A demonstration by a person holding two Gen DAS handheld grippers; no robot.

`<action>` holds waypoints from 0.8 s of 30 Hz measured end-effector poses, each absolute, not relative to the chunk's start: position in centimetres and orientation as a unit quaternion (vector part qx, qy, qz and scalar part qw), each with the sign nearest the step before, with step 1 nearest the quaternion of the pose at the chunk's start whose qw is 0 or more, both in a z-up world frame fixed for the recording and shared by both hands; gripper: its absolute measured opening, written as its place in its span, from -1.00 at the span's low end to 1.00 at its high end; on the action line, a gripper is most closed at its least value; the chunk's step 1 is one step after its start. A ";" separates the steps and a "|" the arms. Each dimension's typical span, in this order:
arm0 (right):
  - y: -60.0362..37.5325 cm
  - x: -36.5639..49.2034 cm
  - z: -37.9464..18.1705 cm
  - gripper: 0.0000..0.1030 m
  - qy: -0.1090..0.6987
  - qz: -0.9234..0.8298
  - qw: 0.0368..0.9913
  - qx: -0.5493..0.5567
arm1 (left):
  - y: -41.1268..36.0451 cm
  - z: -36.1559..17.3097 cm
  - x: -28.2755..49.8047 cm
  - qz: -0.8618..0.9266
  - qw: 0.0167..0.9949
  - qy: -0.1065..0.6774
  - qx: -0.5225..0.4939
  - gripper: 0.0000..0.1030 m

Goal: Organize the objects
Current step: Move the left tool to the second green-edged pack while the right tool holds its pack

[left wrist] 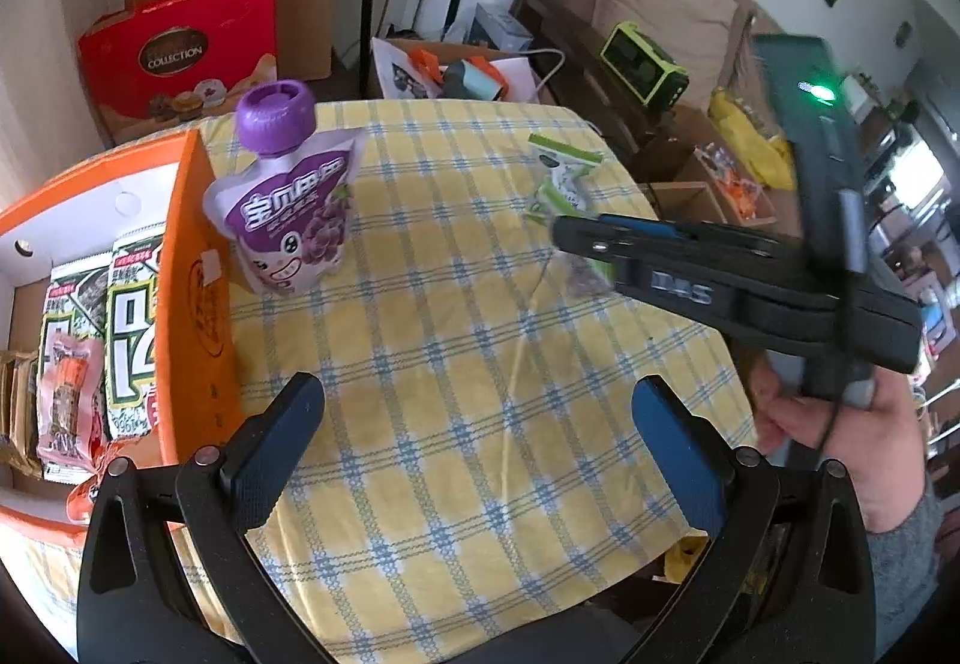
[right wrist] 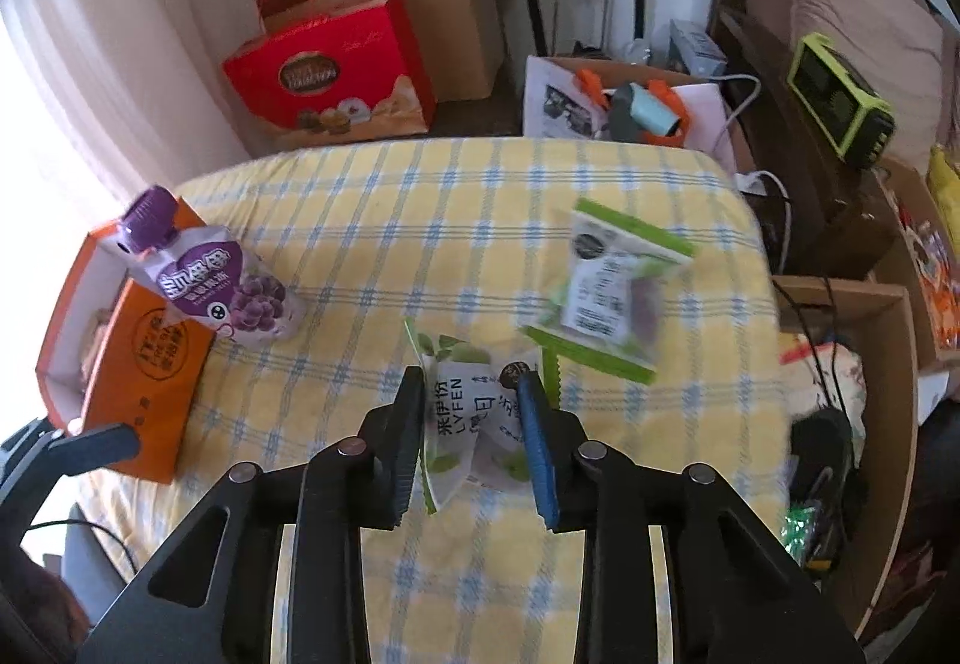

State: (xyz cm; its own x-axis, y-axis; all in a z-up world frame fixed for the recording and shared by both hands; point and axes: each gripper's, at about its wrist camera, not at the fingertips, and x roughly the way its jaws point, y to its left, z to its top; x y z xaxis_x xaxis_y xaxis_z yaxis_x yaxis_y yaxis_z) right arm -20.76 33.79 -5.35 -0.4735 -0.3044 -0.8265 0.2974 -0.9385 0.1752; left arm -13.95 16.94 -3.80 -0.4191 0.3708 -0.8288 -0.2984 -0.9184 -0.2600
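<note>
My right gripper point(right wrist: 474, 394) is shut on a white and green LYFEN snack packet point(right wrist: 468, 418), held above the checked tablecloth point(right wrist: 420, 220). A second green and white packet point(right wrist: 612, 292) lies just beyond it on the cloth; it also shows in the left wrist view point(left wrist: 561, 181). A purple grape drink pouch point(left wrist: 288, 196) leans against the orange box point(left wrist: 192, 256), which holds several snack packs point(left wrist: 126, 340). My left gripper point(left wrist: 474, 424) is open and empty over the cloth, right of the box. The right gripper point(left wrist: 576, 238) reaches in from the right there.
Red gift boxes point(right wrist: 330, 76) and cardboard cartons point(right wrist: 456, 4) stand behind the table. A box with orange and blue items point(right wrist: 636, 112) sits at the far edge. A green-framed device point(right wrist: 840, 100) and a cluttered open carton point(right wrist: 864, 364) lie to the right.
</note>
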 end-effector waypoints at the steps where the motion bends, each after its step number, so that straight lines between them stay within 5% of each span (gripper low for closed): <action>1: 34.5 -20.4 -4.9 -0.40 -0.011 -0.860 0.175 0.479 | 17.1 -3.8 -14.1 0.841 0.200 -0.037 -0.501 0.99; 24: 43.8 -16.1 -4.1 -0.40 -0.112 -0.870 0.132 0.462 | 25.0 -5.0 -21.3 0.855 0.190 -0.019 -0.482 0.99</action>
